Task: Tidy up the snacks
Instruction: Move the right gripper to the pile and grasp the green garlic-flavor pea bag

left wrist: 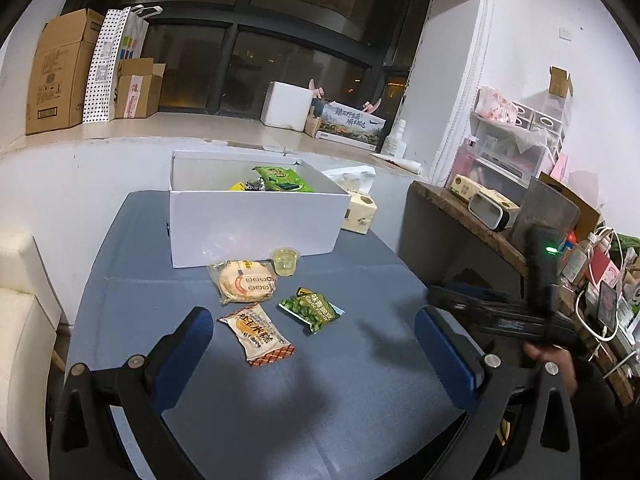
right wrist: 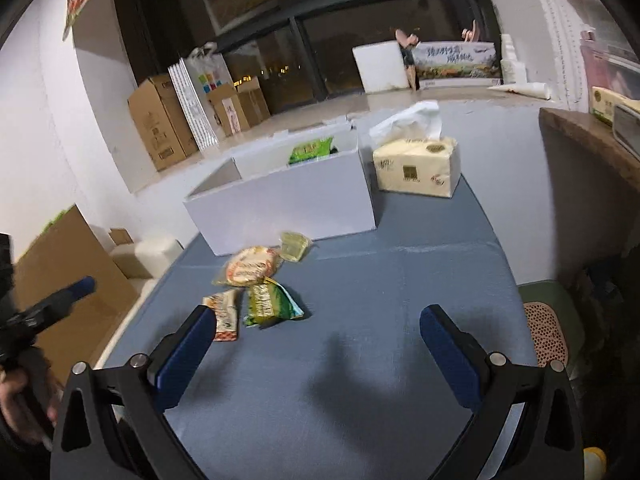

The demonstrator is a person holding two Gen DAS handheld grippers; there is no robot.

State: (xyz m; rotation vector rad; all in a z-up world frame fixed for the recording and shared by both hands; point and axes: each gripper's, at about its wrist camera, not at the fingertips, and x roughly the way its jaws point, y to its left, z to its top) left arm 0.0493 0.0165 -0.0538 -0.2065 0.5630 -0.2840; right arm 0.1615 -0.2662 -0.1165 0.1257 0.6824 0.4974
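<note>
Your left gripper (left wrist: 314,330) hangs low over the blue table (left wrist: 360,400), jaws wide and empty. Between its blue pads, slightly to the left, lies the orange-edged rice cake packet (left wrist: 257,335). Just beyond that sits the round cracker packet (left wrist: 243,281), with the small jelly cup (left wrist: 285,261) touching the white box's (left wrist: 256,228) near wall. Right of the rice cake lies the green pea packet (left wrist: 312,309). The box, at the far side, holds green snack bags (left wrist: 280,178). Your right gripper (right wrist: 316,330) also gapes wide, empty, beside the snacks. A tissue pack (right wrist: 416,168) stands right of the box.
</note>
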